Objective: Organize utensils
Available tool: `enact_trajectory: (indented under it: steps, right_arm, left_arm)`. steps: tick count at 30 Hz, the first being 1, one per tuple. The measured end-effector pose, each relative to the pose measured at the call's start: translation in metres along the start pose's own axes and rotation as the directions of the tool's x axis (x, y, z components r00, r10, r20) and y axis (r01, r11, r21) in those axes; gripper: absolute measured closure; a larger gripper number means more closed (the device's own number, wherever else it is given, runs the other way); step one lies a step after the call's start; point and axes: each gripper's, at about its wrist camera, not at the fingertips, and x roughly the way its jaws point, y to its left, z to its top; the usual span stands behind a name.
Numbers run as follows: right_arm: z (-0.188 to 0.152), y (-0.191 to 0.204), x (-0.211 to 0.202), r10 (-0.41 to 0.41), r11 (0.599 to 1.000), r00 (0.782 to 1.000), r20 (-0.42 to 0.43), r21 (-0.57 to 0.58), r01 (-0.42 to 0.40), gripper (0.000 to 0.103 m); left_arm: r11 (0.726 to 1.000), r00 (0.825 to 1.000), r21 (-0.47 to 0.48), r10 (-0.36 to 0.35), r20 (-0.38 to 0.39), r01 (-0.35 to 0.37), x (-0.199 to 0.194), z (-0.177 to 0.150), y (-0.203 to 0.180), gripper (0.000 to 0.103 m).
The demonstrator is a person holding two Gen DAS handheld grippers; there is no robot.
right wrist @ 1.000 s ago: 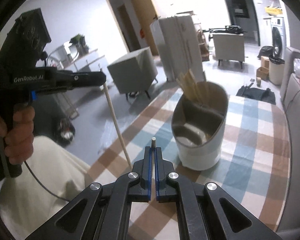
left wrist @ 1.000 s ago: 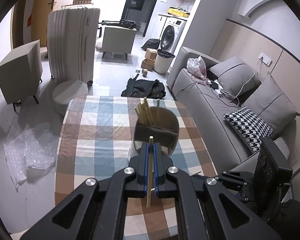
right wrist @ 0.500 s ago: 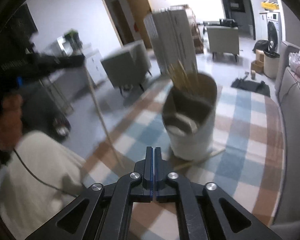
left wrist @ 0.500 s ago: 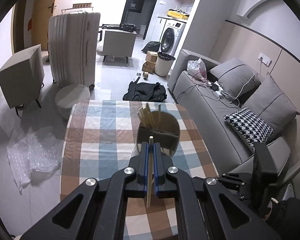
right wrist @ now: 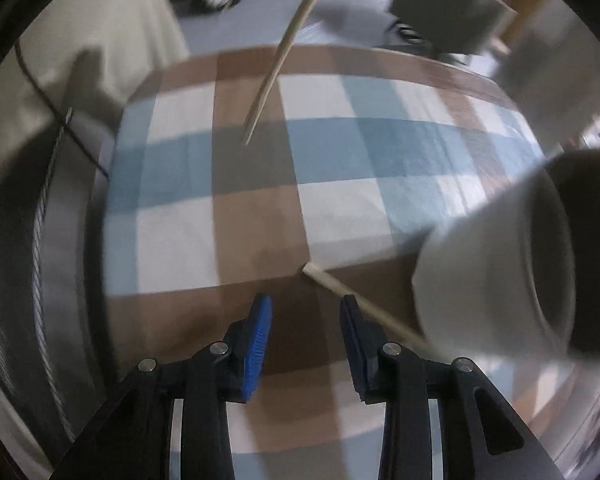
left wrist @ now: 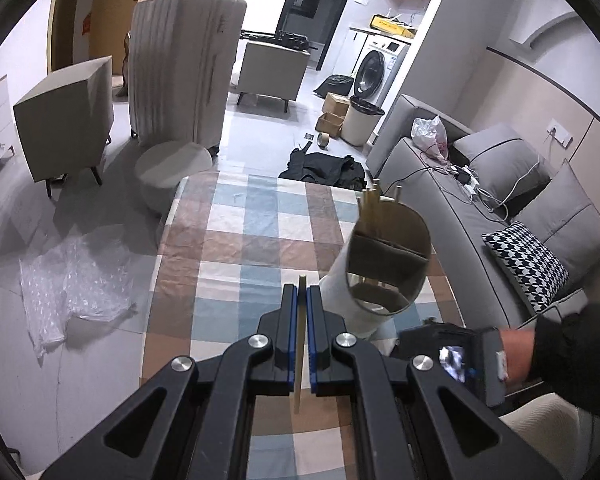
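My left gripper (left wrist: 302, 292) is shut on a pale wooden chopstick (left wrist: 299, 344) that stands upright between its blue pads, just left of the white utensil holder (left wrist: 384, 276). Several chopsticks (left wrist: 370, 206) lean in the holder's far compartment. My right gripper (right wrist: 304, 304) points steeply down at the checked tablecloth (right wrist: 180, 184). Its jaws are opening and nothing is between them. A loose chopstick (right wrist: 332, 282) lies on the cloth by the right finger and runs to the base of the holder (right wrist: 480, 280). The chopstick held by the left gripper (right wrist: 284, 48) shows at the top.
A hand (left wrist: 516, 354) with the right tool is at the lower right of the left view. A grey sofa (left wrist: 460, 208) runs along the table's right side. On the floor to the left lie bubble wrap (left wrist: 72, 280), a round stool (left wrist: 172, 168) and a large suitcase (left wrist: 184, 68).
The right gripper has tipped from looking across the room to looking down at the table, dropped close to the cloth, and its jaws have parted. The left gripper sank a little, still shut on its chopstick.
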Motion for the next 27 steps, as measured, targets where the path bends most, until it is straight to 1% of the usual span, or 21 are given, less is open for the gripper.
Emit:
enact_trajectory:
  steps: [3,4,6,7,9,10,12,13,15,16,17,21,24,27]
  right_arm:
    - [0.006,-0.009,0.012,0.036,0.998,0.999,-0.024,-0.041,-0.037,0.069]
    - [0.007,-0.011,0.017,0.048,0.998,0.998,-0.042,-0.048,-0.05,0.07]
    - [0.007,-0.015,0.025,0.062,0.997,0.996,-0.067,-0.049,-0.065,0.07]
    - [0.006,-0.017,0.031,0.078,0.996,0.993,-0.093,-0.044,-0.082,0.068]
    - [0.007,-0.018,0.032,0.097,0.994,0.992,-0.077,-0.044,-0.101,0.07]
    - [0.007,-0.021,0.033,0.116,0.992,0.99,-0.083,-0.032,-0.119,0.07]
    - [0.005,-0.022,0.034,0.121,0.992,0.989,-0.087,-0.027,-0.123,0.072]
    - [0.005,-0.023,0.034,0.122,0.992,0.988,-0.092,-0.027,-0.125,0.075]
    - [0.005,-0.023,0.034,0.124,0.992,0.987,-0.102,-0.015,-0.126,0.086]
    - [0.005,-0.024,0.034,0.123,0.992,0.987,-0.106,-0.011,-0.125,0.094]
    - [0.008,-0.024,0.036,0.117,0.993,0.987,-0.11,-0.007,-0.118,0.098]
    - [0.013,-0.018,0.033,0.083,0.997,0.992,-0.096,0.003,-0.083,0.098]
    - [0.011,-0.017,0.03,0.076,0.993,0.995,-0.063,0.099,-0.069,0.098]
    - [0.011,-0.018,0.016,0.078,0.975,0.997,0.013,0.209,-0.079,0.098]
  left_arm:
    - [1.0,1.0,0.001,-0.006,-0.007,0.006,0.001,0.002,0.004,0.103]
    - [1.0,1.0,0.0,-0.006,-0.01,0.006,0.001,0.003,0.005,0.103]
    - [1.0,1.0,-0.005,-0.015,-0.013,0.015,0.001,0.003,0.009,0.103]
    - [1.0,1.0,-0.009,-0.017,-0.016,0.017,0.001,0.003,0.011,0.103]
    - [1.0,0.999,-0.019,-0.022,-0.025,0.021,0.003,0.003,0.016,0.103]
    - [1.0,0.999,-0.022,-0.022,-0.027,0.022,0.003,0.002,0.017,0.103]
    - [1.0,0.999,-0.021,-0.012,-0.031,0.012,0.004,0.003,0.019,0.103]
    - [1.0,0.999,-0.023,-0.013,-0.035,0.012,0.004,0.002,0.019,0.103]
    - [1.0,0.999,-0.025,-0.012,-0.03,0.012,0.003,0.003,0.021,0.103]
    - [1.0,0.999,-0.024,-0.013,-0.029,0.012,0.003,0.003,0.02,0.103]
    - [1.0,0.999,-0.024,-0.016,-0.031,0.015,0.003,0.003,0.02,0.103]
    - [1.0,0.999,-0.019,-0.014,-0.035,0.013,0.003,0.003,0.02,0.103]
    - [1.0,1.0,-0.013,-0.006,-0.027,0.006,0.002,0.004,0.02,0.103]
    - [1.0,1.0,-0.017,-0.016,-0.022,0.015,0.0,0.004,0.02,0.103]
